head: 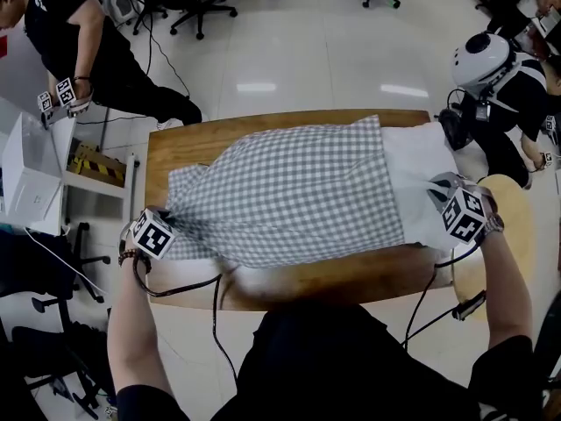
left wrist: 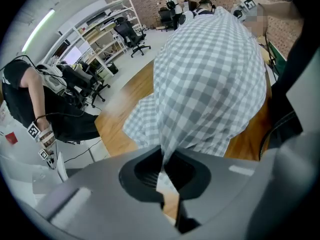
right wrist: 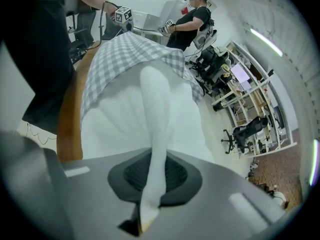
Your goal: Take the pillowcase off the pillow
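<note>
My left gripper (left wrist: 163, 160) has its jaws clamped on a pinch of the grey-and-white checked fabric pillowcase (head: 298, 191), at the end opposite its opening. My right gripper (right wrist: 152, 181) has its jaws clamped on a fold of the white pillow (head: 419, 169), which sticks out of the open end. Both lie across the brown wooden counter (head: 186, 144).

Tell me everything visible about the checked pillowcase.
The pillowcase is soft, wrinkled grey-and-white checked cloth lying lengthwise on the wooden table. It covers most of the white pillow, whose bare end protrudes from its open mouth on the right. Its closed left end is bunched and pinched in the shut jaws of the left gripper. The right gripper holds the pillow, not the case.
</note>
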### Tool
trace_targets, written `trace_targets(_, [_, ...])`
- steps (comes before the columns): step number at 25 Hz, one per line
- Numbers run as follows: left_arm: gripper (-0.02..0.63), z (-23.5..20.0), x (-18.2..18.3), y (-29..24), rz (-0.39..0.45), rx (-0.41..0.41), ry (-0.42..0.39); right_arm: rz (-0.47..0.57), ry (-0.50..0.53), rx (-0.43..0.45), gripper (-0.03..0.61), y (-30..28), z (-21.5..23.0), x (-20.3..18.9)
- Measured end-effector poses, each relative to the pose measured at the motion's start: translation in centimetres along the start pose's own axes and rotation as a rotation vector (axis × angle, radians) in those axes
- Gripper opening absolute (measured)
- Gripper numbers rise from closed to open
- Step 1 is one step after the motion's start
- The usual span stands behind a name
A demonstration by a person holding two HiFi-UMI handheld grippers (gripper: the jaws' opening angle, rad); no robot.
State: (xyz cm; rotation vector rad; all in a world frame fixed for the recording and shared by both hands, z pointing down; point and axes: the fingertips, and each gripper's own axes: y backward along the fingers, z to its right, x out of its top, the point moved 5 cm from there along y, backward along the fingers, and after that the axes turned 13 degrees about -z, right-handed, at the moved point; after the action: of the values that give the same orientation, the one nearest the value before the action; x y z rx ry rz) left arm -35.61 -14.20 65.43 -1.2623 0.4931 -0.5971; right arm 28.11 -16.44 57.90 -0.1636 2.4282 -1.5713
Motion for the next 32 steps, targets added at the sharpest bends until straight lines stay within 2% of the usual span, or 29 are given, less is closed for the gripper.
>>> trace_targets(13, [0.008,0.2,-0.8,1.1,0.008,-0.003,0.039,-0.004,-0.022,0.004,0.018,0.5,-0.1,-0.9])
trace_targets(17, [0.008,0.7,1.3,1.9,0.084,0.034,0.001,-0.011,-0.026,0.006,0.018,-0.1,-0.4,-1.2])
trace_targets(20, [0.008,1.1,-0.4,0.3,0.031,-0.030,0.031,-0.017,-0.027,0.009,0.018,0.1,-0.5,-0.6])
trace_targets(28, [0.009,2.9,1.1,-0.3,0.076,-0.060,0.027,-0.017,-0.025,0.006,0.025,-1.0,-0.5,-0.2])
trace_targets(32, [0.017,3.6,2.2,0.1,0.118,-0.048,-0.010,0.007,-0.017,-0.003,0.093,-0.4,-0.2,0.6])
